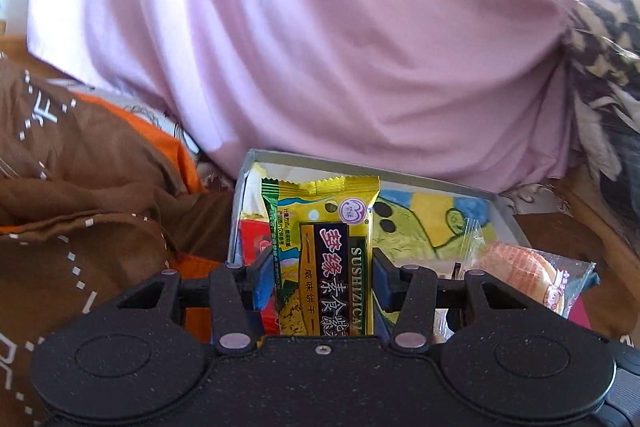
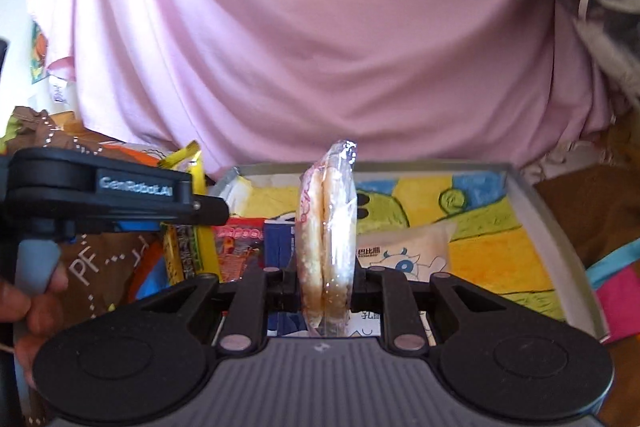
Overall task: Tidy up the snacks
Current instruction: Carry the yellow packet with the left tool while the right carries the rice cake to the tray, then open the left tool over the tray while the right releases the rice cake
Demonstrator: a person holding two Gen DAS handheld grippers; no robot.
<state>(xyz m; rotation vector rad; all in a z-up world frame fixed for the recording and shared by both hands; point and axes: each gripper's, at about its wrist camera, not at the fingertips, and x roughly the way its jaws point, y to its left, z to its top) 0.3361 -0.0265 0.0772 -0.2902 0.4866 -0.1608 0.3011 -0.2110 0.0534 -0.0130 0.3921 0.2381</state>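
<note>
My left gripper (image 1: 322, 267) is shut on a yellow biscuit packet (image 1: 328, 227) with a dark label, held upright over the left end of a grey-rimmed box (image 1: 508, 211) with a cartoon-printed floor. In the right wrist view, my right gripper (image 2: 326, 279) is shut on a clear packet of round rice crackers (image 2: 328, 219), standing on edge above the middle of the same box (image 2: 552, 227). The cracker packet (image 1: 520, 275) also shows at the right of the left wrist view. The left gripper (image 2: 208, 211) appears side-on at the left, a hand (image 2: 32, 299) on its handle.
In the box lie a white packet with a blue cow (image 2: 404, 251), a red packet (image 2: 236, 251) and a blue carton (image 2: 280, 243). A person's pink garment (image 2: 320, 47) fills the space behind the box. Brown cloth with white dots (image 1: 80, 187) is heaped on the left.
</note>
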